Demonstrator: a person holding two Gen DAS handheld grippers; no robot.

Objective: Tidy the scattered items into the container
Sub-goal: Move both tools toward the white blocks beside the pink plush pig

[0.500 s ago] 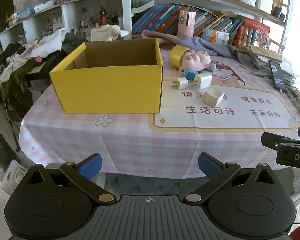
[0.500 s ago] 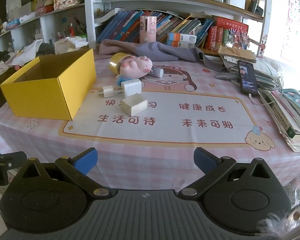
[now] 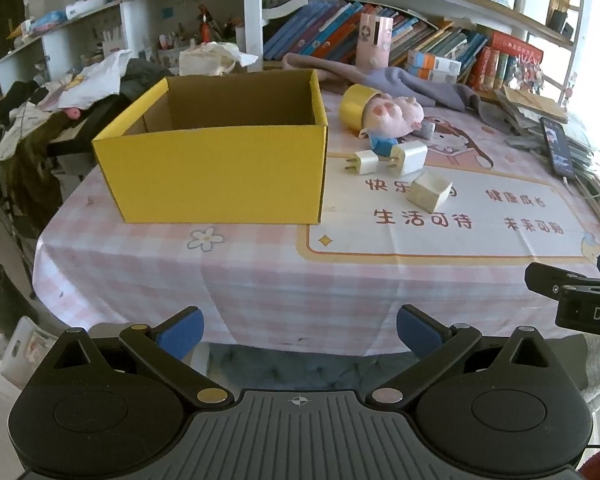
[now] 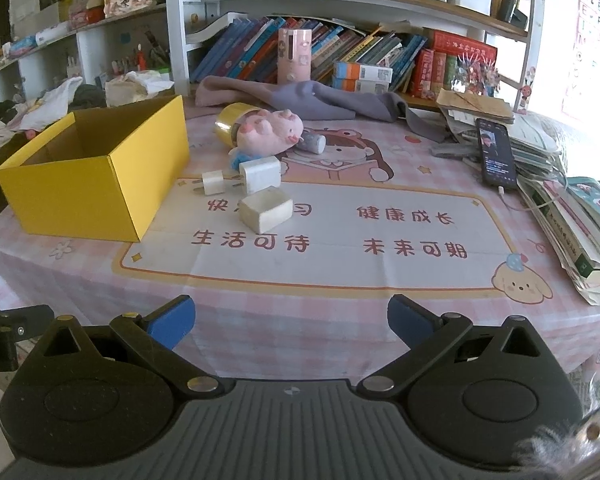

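Currently: pre-pick. Left gripper and right gripper both wide open, empty, short of table. Box empty. Next: reach nearest charger, close on it.

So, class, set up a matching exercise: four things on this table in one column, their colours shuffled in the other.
Things:
1. cardboard box
2. plush pig
3. small charger plug
4. phone

Colours:
A. white
B. black
C. yellow
D. pink

Pairs: 1-C, 2-D, 3-A, 4-B
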